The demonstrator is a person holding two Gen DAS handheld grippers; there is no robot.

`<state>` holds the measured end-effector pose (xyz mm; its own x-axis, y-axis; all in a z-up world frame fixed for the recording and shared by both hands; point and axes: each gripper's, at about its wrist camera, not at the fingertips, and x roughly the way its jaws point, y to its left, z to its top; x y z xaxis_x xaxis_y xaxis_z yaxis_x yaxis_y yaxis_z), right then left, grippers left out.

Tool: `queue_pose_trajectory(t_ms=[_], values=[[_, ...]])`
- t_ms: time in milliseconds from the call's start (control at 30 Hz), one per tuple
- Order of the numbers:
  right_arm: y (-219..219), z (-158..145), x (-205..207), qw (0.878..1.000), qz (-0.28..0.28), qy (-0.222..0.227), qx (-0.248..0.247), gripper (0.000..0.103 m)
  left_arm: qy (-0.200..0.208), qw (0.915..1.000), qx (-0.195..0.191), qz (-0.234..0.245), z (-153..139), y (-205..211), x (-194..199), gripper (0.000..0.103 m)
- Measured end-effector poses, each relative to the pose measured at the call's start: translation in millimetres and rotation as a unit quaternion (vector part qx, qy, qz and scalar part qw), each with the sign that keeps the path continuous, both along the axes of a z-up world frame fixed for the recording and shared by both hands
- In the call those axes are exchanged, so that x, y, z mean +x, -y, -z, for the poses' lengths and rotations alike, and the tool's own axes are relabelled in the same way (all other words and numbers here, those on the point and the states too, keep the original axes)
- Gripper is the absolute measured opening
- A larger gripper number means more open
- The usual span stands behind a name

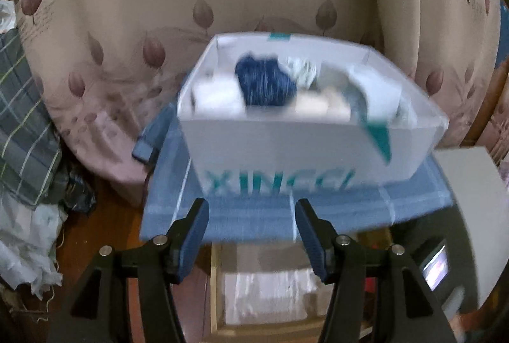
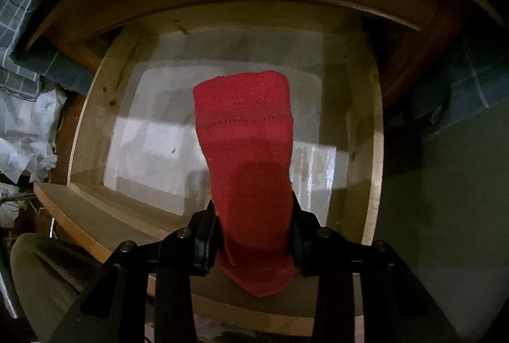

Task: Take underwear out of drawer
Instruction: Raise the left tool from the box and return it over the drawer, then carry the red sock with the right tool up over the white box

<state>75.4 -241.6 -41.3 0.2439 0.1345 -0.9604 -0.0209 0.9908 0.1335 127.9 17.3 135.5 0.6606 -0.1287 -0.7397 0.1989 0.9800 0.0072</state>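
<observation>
In the right wrist view my right gripper (image 2: 254,231) is shut on a piece of red knit underwear (image 2: 245,126). It hangs from the jaws over the open wooden drawer (image 2: 92,107), whose pale bottom looks bare. The left wrist view is blurred. My left gripper (image 1: 253,215) stands open there with nothing between its blue-padded fingers (image 1: 195,228). It points at a white box (image 1: 286,149) with teal lettering that sits on a blue checked cloth (image 1: 397,196). The box holds several garments, among them a dark blue one (image 1: 264,82). Part of the drawer (image 1: 219,279) shows below the cloth.
A leaf-print curtain (image 1: 127,24) hangs behind the box. A plaid cloth (image 1: 22,120) and crumpled white fabric (image 1: 25,247) lie at the left. A white object (image 1: 470,199) and a small lit screen (image 1: 435,269) are at the right.
</observation>
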Motion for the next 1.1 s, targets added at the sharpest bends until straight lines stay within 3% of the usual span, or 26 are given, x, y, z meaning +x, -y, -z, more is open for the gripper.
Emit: queue_pose_trajectory(t_ms=[167,400,667,1100], values=[[-3.0,-1.2,-0.1,1.000,-0.003,0.003,-0.011,0.034,-0.030,0.9992,0.024,-0.003,52.8,1.8,-17.7,0.058],[-3.1,-3.4,-1.1,1.000,0.000,0.007,-0.016,0.034,-0.073,0.9969,0.000,-0.030,108.8,-9.2,-28.3,0.058],[-5.6,-7.0,-4.2,1.000,0.001,0.014,-0.024,0.034,-0.074,0.9958,-0.007,-0.054,129.2,-19.5,-34.6,0.058],[-15.4,-18.9,-9.5,0.998,-0.009,0.044,-0.050,0.034,-0.054,0.9969,-0.003,-0.057,130.1,-18.1,-42.0,0.058]])
